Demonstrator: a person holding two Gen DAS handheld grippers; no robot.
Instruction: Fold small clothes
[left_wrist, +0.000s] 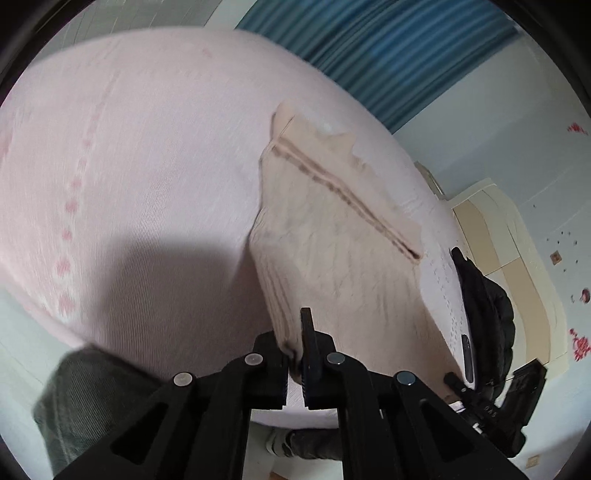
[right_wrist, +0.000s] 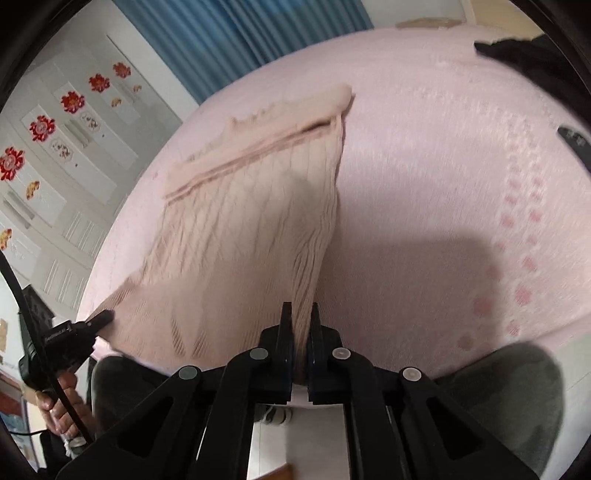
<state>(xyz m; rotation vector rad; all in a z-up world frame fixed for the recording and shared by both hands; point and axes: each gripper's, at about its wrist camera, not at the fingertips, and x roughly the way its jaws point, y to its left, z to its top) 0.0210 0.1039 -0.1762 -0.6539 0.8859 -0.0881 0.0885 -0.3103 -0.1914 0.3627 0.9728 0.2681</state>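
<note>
- The small beige knit garment (left_wrist: 332, 236) lies on the pink bed (left_wrist: 129, 166). Its near edge is lifted up off the bed, and its far end with the thick band rests flat.
- The left tool (left_wrist: 295, 354) is clamped on one near corner of the garment. The cloth sits squeezed between its two black fingers.
- The right tool (right_wrist: 299, 332) is clamped on the other near corner (right_wrist: 303, 295) the same way, fingers tight together on a bunched bit of knit.
- I think the step now is to carry this near edge over to the far band, so the garment folds in half.
- To do it well, move both tools at the same speed and the same height. Then the edge stays straight and does not twist.
- Keep the cloth a little bit tight between the two tools, but do not pull hard. This knit looks soft and stretchy, so it could go out of shape.
- Lay the near edge down right along the far band before letting go.
- Watch out for the black thing (left_wrist: 484, 295) at the right edge of the bed, just beside the garment. The cloth should not land on it.
- The pictures are blurry, so I cannot tell how neat the far end is.
</note>
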